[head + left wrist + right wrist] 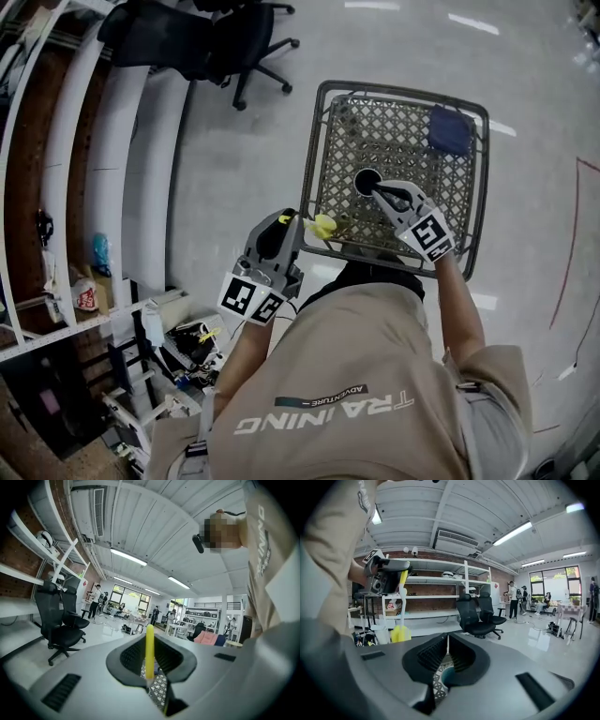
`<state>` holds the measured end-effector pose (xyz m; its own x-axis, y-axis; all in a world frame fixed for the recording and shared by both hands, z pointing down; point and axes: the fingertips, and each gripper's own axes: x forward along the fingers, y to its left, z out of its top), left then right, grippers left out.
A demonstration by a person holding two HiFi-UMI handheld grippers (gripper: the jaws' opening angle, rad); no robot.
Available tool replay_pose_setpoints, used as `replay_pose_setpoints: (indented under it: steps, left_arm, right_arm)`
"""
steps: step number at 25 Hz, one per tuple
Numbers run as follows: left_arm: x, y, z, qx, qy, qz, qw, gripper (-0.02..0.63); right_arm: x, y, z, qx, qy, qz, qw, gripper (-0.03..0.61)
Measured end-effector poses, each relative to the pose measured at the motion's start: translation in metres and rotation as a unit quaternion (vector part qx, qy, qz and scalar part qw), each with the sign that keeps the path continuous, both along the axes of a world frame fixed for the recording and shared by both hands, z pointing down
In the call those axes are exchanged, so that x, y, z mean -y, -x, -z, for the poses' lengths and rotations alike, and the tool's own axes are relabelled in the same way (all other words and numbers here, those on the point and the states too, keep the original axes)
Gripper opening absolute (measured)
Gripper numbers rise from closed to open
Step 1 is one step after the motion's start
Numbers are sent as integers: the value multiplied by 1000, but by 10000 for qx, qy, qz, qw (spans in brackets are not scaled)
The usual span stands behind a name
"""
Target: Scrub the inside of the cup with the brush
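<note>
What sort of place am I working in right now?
Probably an open workshop or lab floor: white shelving against a brick wall, black office chairs on a polished floor, and strip lights under an exposed ceiling.

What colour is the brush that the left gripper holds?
Yellow. The brush shows best in the right gripper view, head downward.

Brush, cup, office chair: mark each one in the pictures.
brush (323, 225): head view, on its yellow bristle head.
cup (367, 181): head view, on its dark mouth.
office chair (187, 37): head view, on its black upholstery.
</note>
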<state>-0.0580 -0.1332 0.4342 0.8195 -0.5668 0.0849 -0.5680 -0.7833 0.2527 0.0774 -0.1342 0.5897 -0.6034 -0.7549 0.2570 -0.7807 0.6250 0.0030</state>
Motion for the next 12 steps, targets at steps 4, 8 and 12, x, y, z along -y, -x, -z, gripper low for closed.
replay_pose_setpoints:
  steps: [4,8,12]
  left_arm:
    - [2,-1,1,88,7,150,9998,51]
    - [7,-7,1,169,-32,241,9996,51]
    - [17,-20,-2,232,-83,224,9994,51]
  right_arm:
    - [11,-1,-19,113,1,272,9996,151]
    - [17,8,-57,112,168,553,9983,400]
    - [22,12,-111,-202,434,603,9970,419]
